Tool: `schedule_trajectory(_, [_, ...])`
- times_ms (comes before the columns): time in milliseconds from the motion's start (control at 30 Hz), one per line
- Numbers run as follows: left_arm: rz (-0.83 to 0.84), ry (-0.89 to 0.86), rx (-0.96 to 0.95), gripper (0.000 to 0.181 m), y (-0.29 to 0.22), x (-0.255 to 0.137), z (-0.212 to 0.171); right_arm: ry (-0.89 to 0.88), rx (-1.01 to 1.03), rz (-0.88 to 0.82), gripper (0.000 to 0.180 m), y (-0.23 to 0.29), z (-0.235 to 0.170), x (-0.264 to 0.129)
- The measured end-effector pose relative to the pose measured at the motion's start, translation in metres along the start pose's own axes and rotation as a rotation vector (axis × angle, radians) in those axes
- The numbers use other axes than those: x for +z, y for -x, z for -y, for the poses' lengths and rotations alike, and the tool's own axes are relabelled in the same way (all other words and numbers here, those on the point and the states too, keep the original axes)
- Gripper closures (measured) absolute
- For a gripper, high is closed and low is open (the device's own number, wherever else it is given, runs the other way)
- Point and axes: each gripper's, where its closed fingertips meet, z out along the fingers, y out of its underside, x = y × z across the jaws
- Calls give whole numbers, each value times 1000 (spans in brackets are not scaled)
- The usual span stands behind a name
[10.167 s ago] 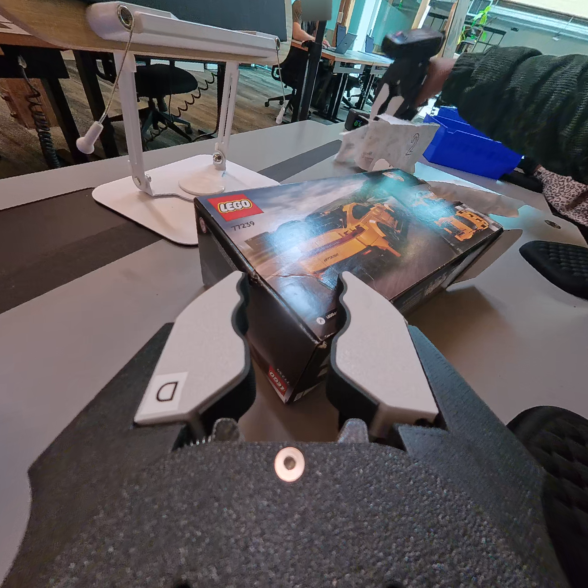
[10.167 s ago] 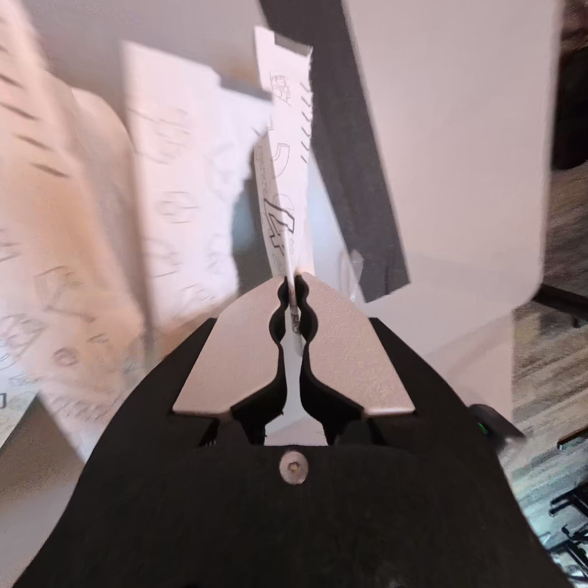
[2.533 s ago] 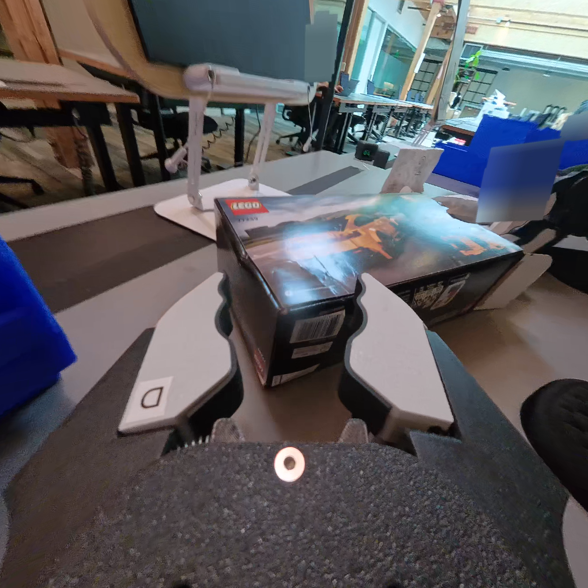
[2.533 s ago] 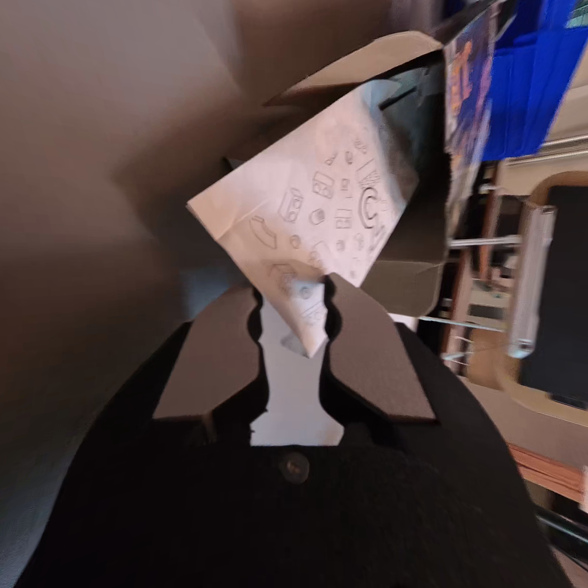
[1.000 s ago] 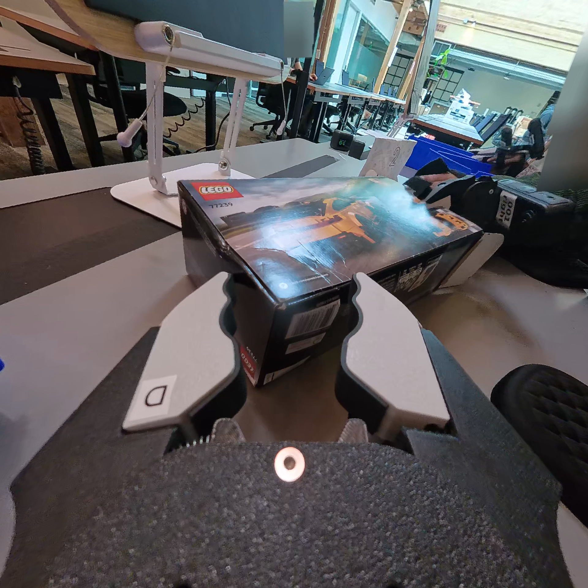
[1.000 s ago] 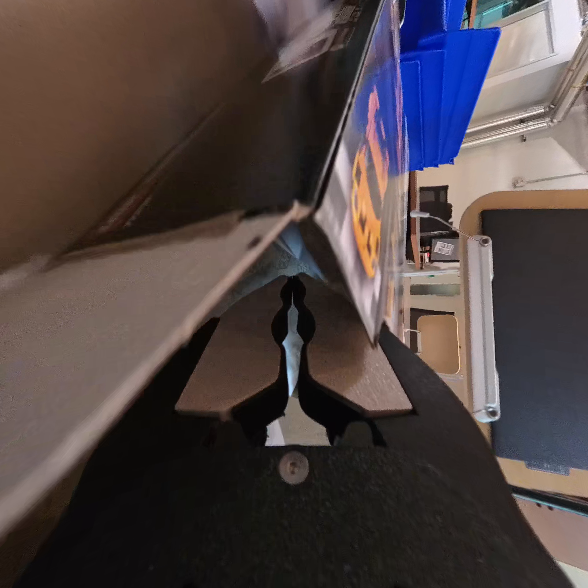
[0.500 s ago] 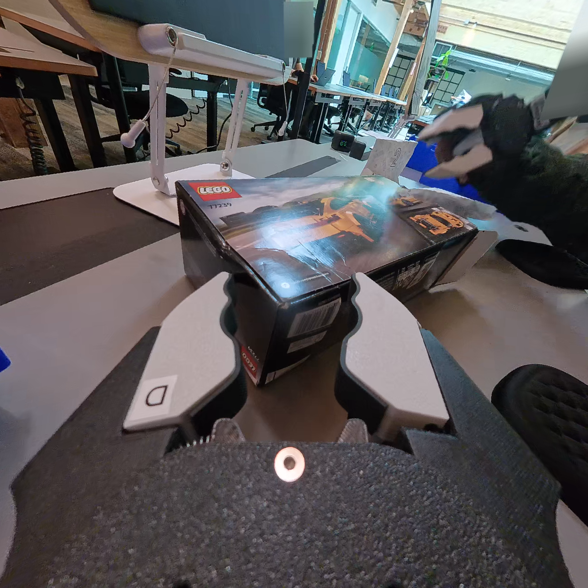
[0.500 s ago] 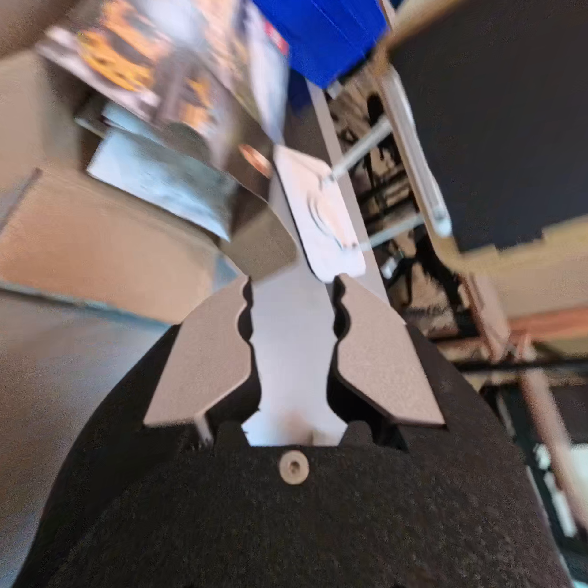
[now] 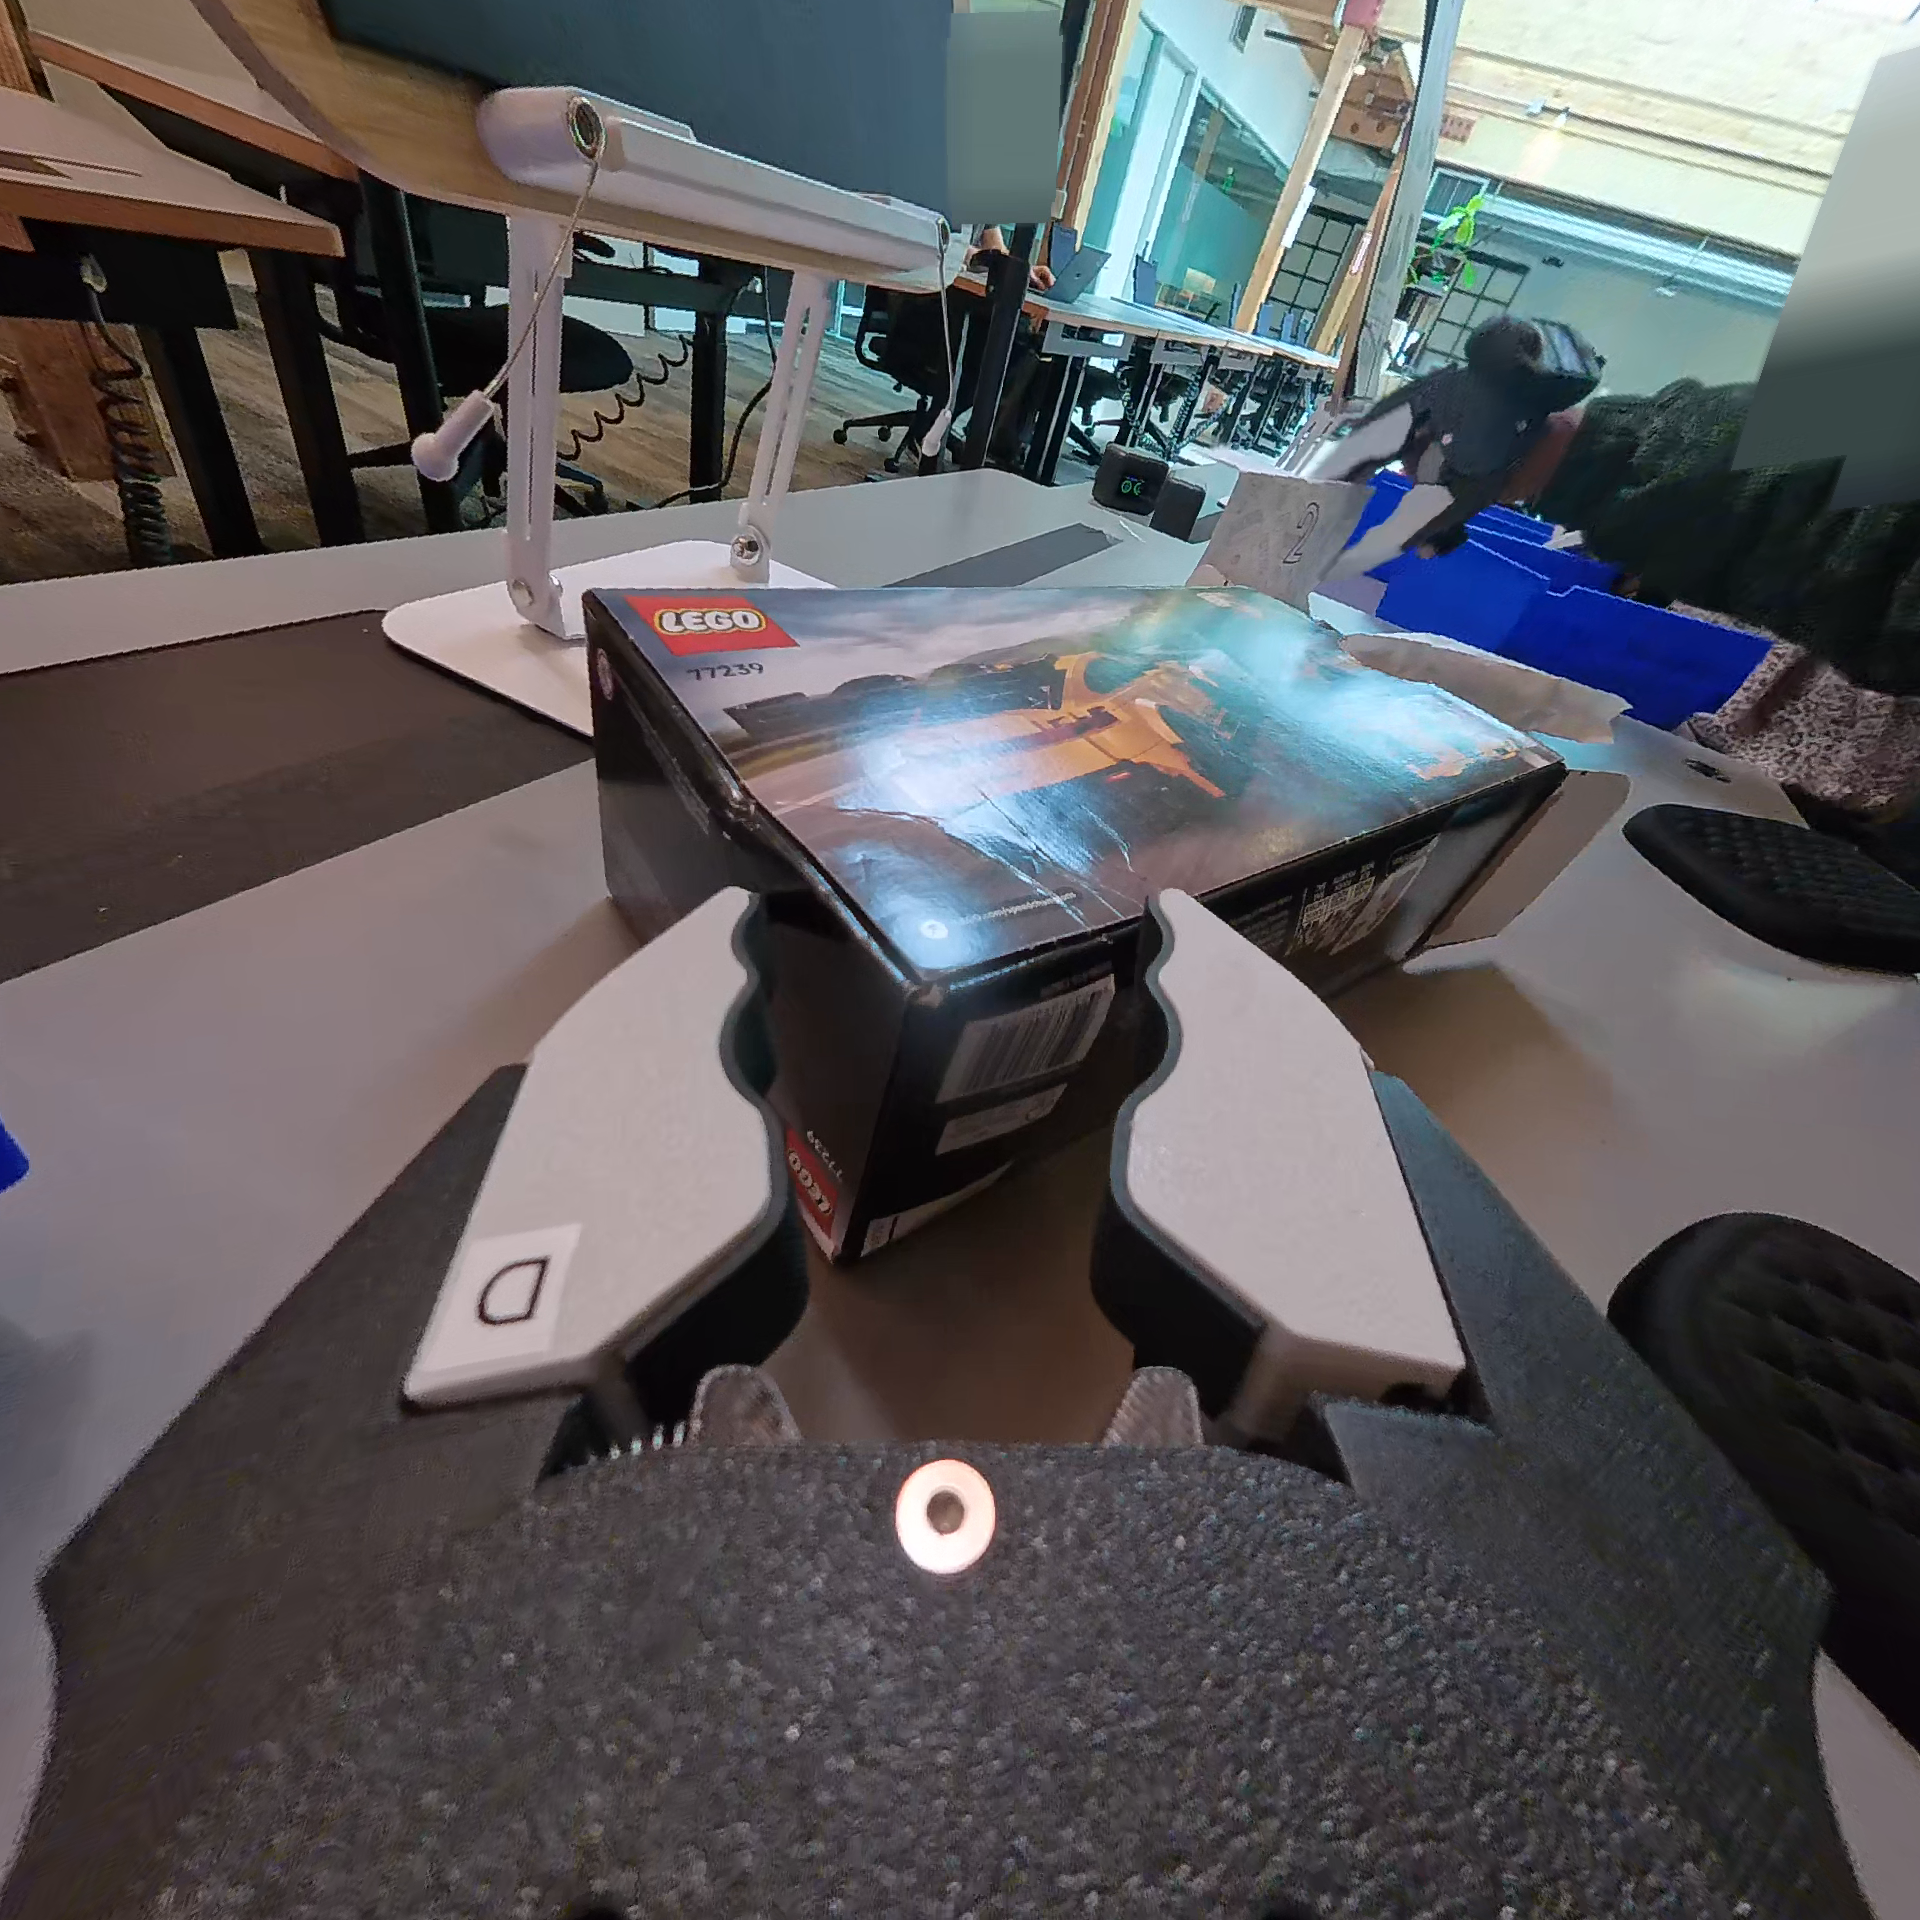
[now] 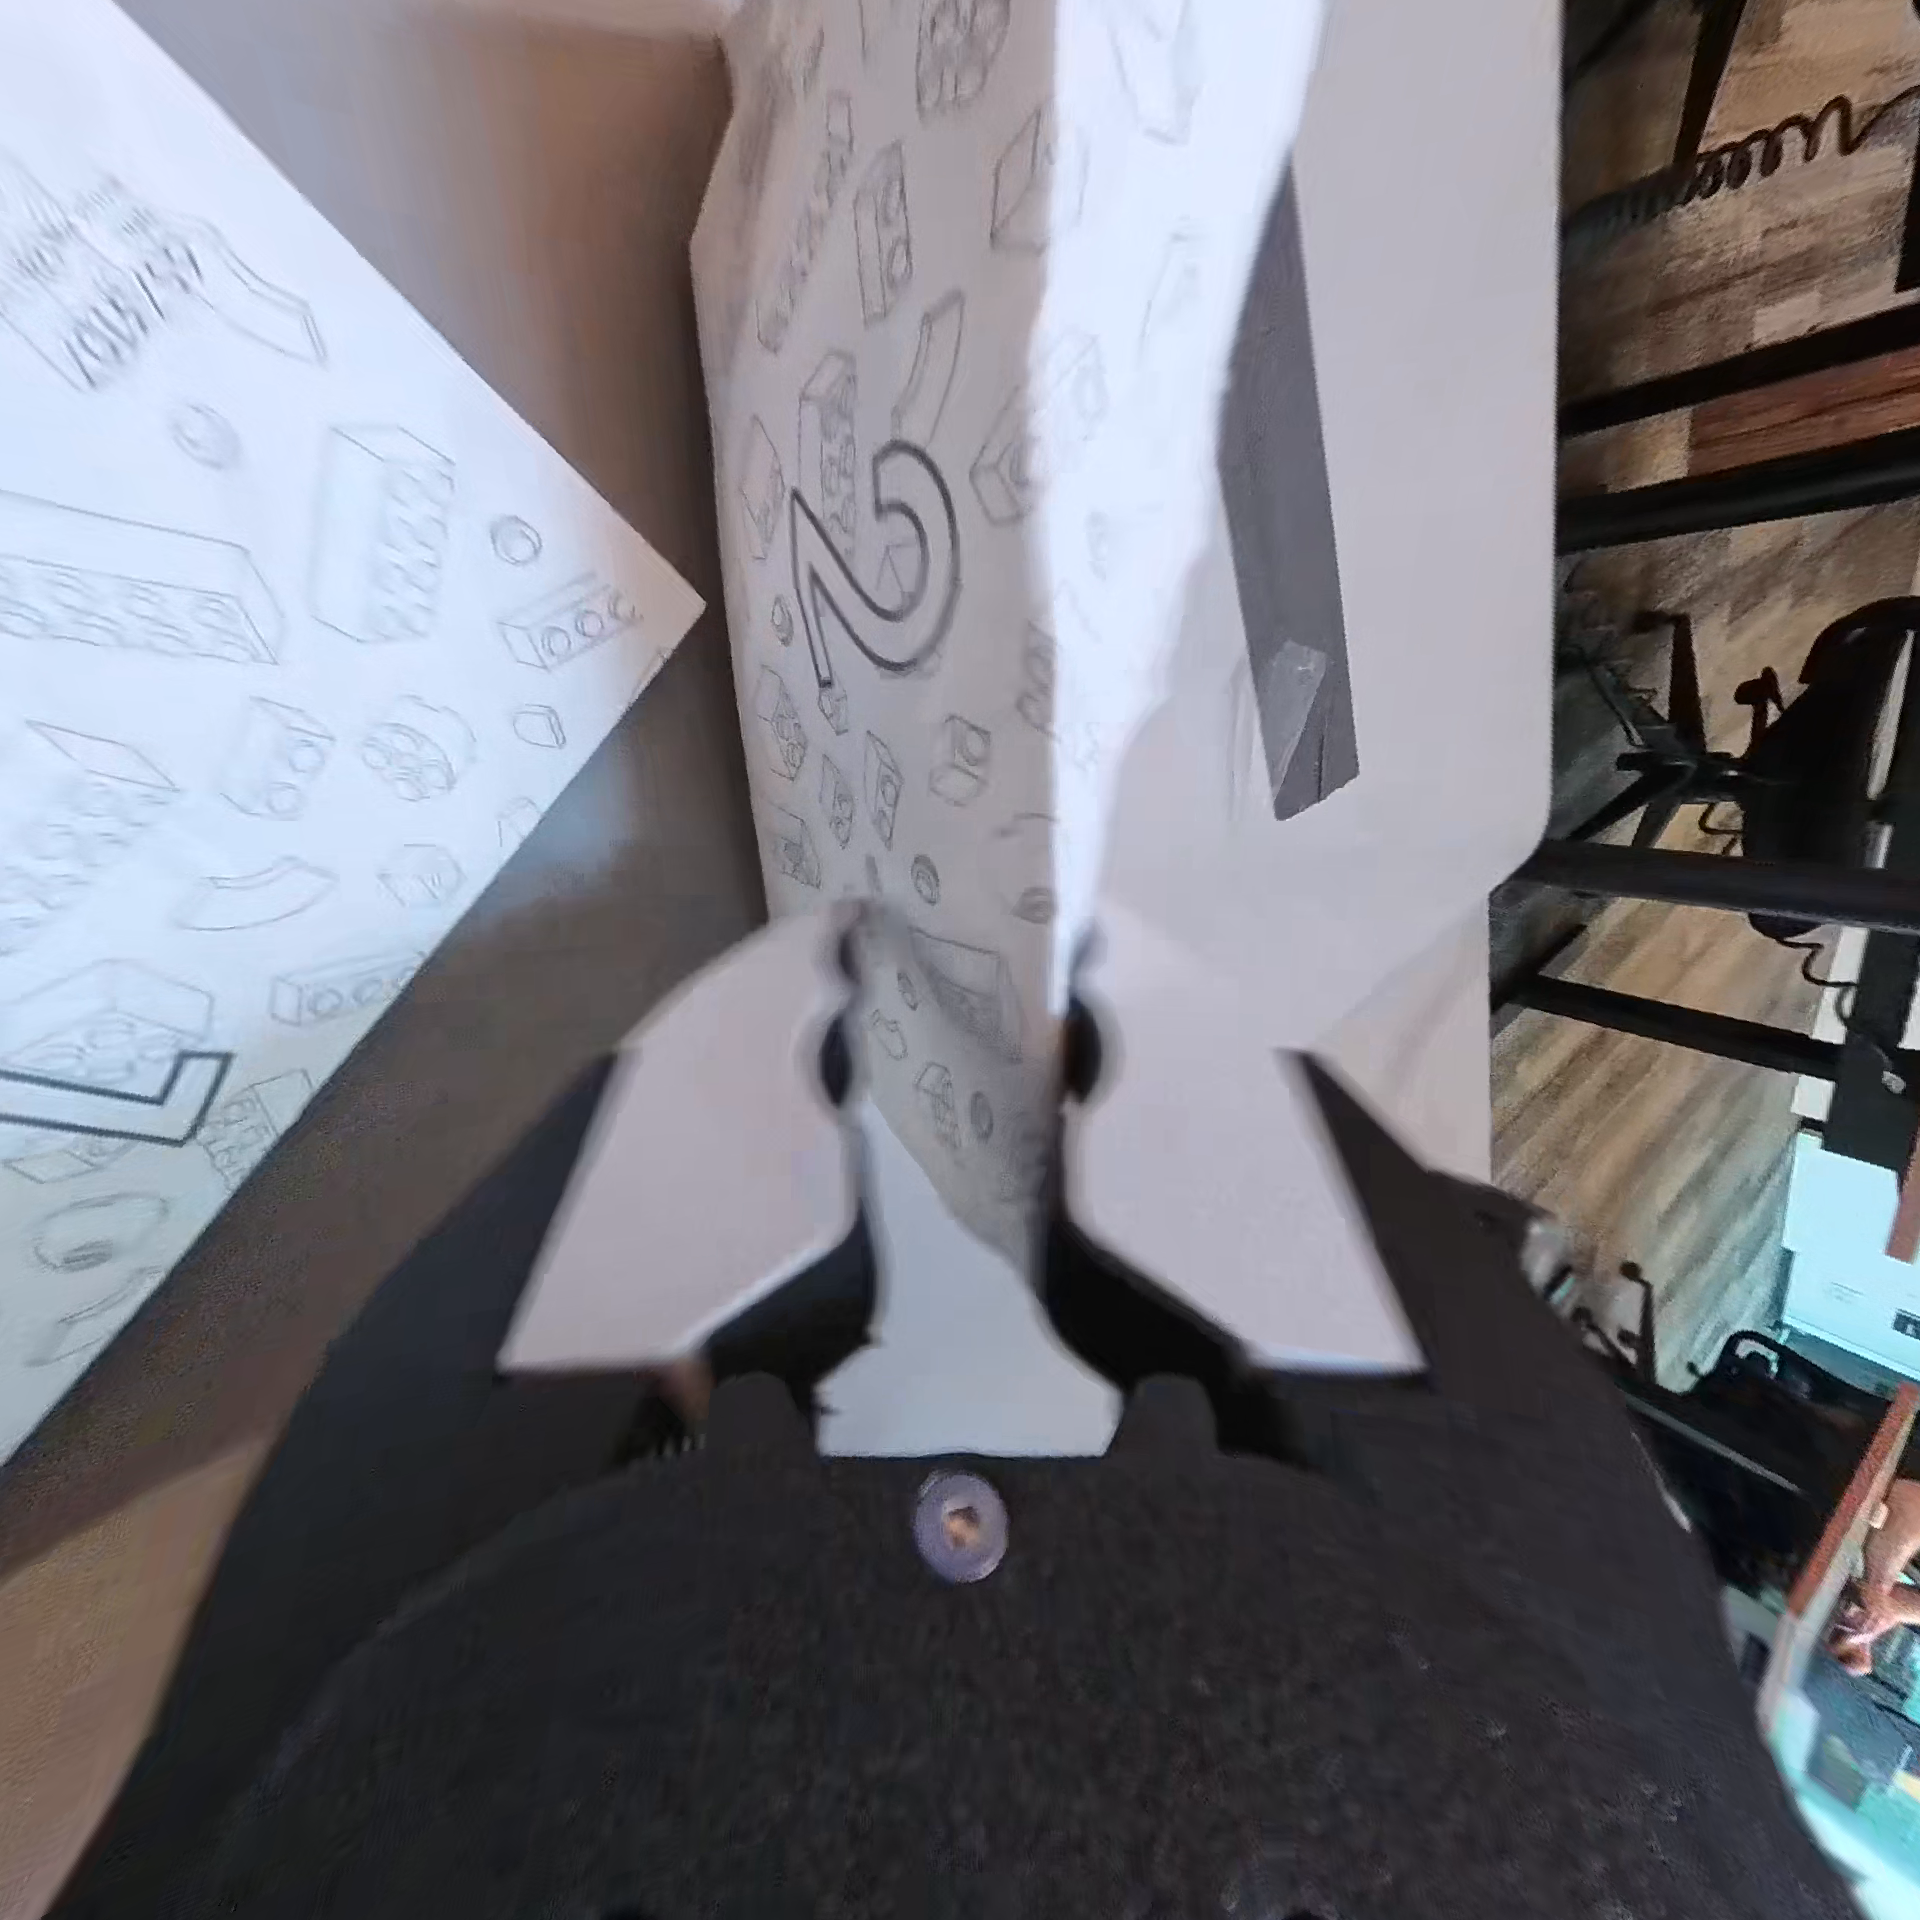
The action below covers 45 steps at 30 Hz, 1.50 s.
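A dark toy box [image 9: 1039, 748] with a yellow car picture lies flat on the grey table [image 9: 260, 1039]. My left gripper [image 9: 951, 925] is shut on its near corner, one finger on each side. The box's far end is torn open [image 9: 1486, 675]. My right gripper [image 10: 956, 945] is open, and the lower corner of a white printed paper bag [image 10: 883, 468] stands between its fingers. In the left wrist view the same gripper [image 9: 1455, 447], held by a dark-sleeved arm, sits at that bag [image 9: 1288, 530] behind the box.
A second white printed bag [image 10: 208, 675] lies left of the right gripper. A white stand with a flat base [image 9: 488, 644] is behind the box. Blue bins [image 9: 1558, 613] are at the far right. Black mesh pads [image 9: 1787, 883] lie on the right. The left gripper's tips are roughly 65 cm from the right gripper's.
My right gripper pushed a bag into the box's open end, let go, pulled out and swung to the numbered bag behind the box. My left gripper has kept hold of the box.
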Motion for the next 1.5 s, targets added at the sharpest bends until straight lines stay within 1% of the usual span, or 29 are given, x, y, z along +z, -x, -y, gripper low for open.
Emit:
schedule_trajectory(33, [4,-1,-1,116,0,0,0,0,-14,16,173,2,-1,1])
schedule_trajectory(67, [6,-2,-2,116,0,0,0,-8,5,8,179,-1,0,-1])
schedule_trajectory(133, [5,-5,-5,116,0,0,0,-32,96,95,179,3,9,-14])
schedule_trajectory(200, [1,-10,-10,116,1,0,0,-86,186,167,180,2,26,-36])
schedule_trajectory(300, [-4,-10,-10,117,1,0,0,-208,319,353,179,17,71,-75])
schedule_trajectory(367, [-5,-9,-9,117,1,0,0,-243,419,489,179,38,102,-92])
schedule_trajectory(500, [-5,-5,-4,117,1,0,0,-294,612,843,179,108,167,-111])
schedule_trajectory(600, [-7,0,1,117,1,0,0,-293,726,1099,179,161,202,-117])
schedule_trajectory(667, [-7,4,4,117,0,0,0,-344,793,1279,179,186,226,-124])
schedule_trajectory(733, [-9,5,5,117,0,-1,0,-331,831,1359,179,205,238,-118])
schedule_trajectory(800, [-10,6,2,117,0,0,0,-360,875,1450,179,217,252,-116])
schedule_trajectory(900, [-8,6,1,117,0,0,0,-473,855,1548,179,219,270,-120])
schedule_trajectory(1033, [-7,3,-2,117,0,-1,0,-622,697,1591,179,217,286,-138])
schedule_trajectory(1100, [-9,2,-4,117,0,-1,0,-736,610,1622,179,212,290,-152])
schedule_trajectory(1133, [-10,1,-6,117,1,-1,0,-772,580,1611,179,209,291,-155])
schedule_trajectory(1200, [-14,-5,-9,118,0,-1,0,-739,577,1595,179,208,290,-145])
schedule_trajectory(1267, [-19,-8,-14,120,0,-2,0,-739,608,1638,179,207,292,-136])
schedule_trajectory(1333, [-7,-12,-16,120,3,-2,0,-700,558,1659,179,213,285,-125])
schedule_trajectory(1433, [-9,-13,-19,120,3,-3,0,-525,479,1696,179,223,265,-104])
schedule_trajectory(1500, [-16,-14,-26,121,3,-2,0,-375,474,1665,179,227,257,-81])
